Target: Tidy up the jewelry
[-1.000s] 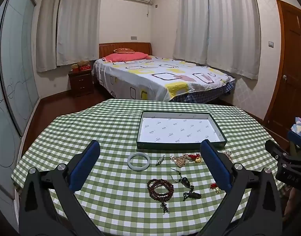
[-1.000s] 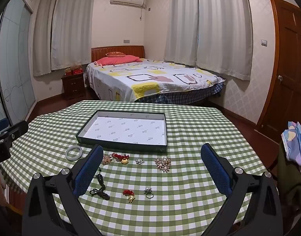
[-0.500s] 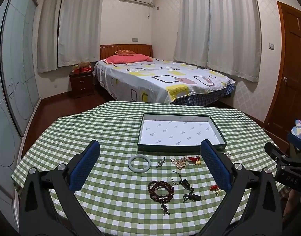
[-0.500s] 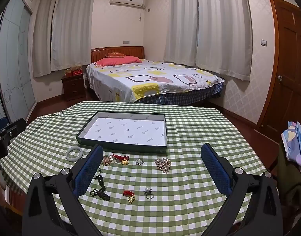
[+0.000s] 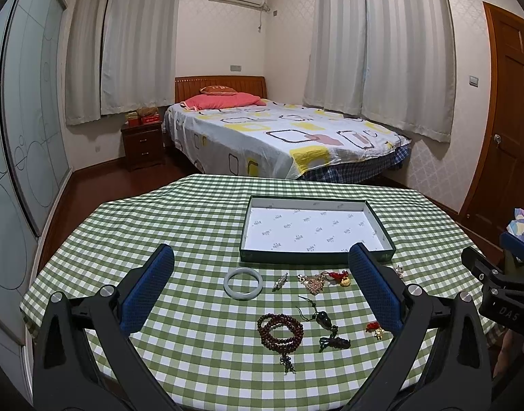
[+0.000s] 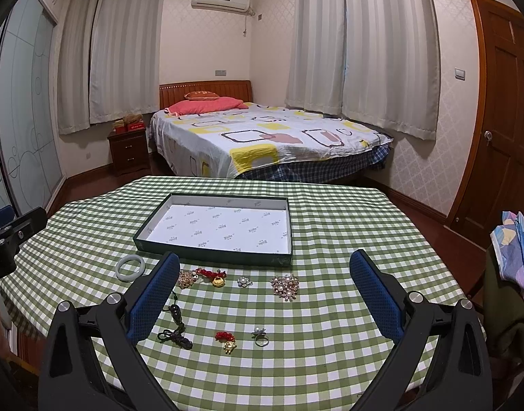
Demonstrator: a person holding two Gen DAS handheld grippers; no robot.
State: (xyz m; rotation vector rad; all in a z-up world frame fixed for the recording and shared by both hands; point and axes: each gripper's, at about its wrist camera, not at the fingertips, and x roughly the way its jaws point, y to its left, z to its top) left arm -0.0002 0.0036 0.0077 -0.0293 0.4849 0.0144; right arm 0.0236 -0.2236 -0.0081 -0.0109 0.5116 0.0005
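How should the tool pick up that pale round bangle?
Come straight down from above and pinch one side of the bangle's band, one finger inside the hole, one outside. It lies flat on the tablecloth, so its open middle gives room; probably easiest for the left tool.

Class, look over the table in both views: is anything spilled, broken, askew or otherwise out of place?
Nothing looks spilled or broken. The tray sits flat and holds nothing, while every piece, such as the jade bangle, bead bracelet and pearl brooch, lies loose on the tablecloth in front of it. Both tongs are open.
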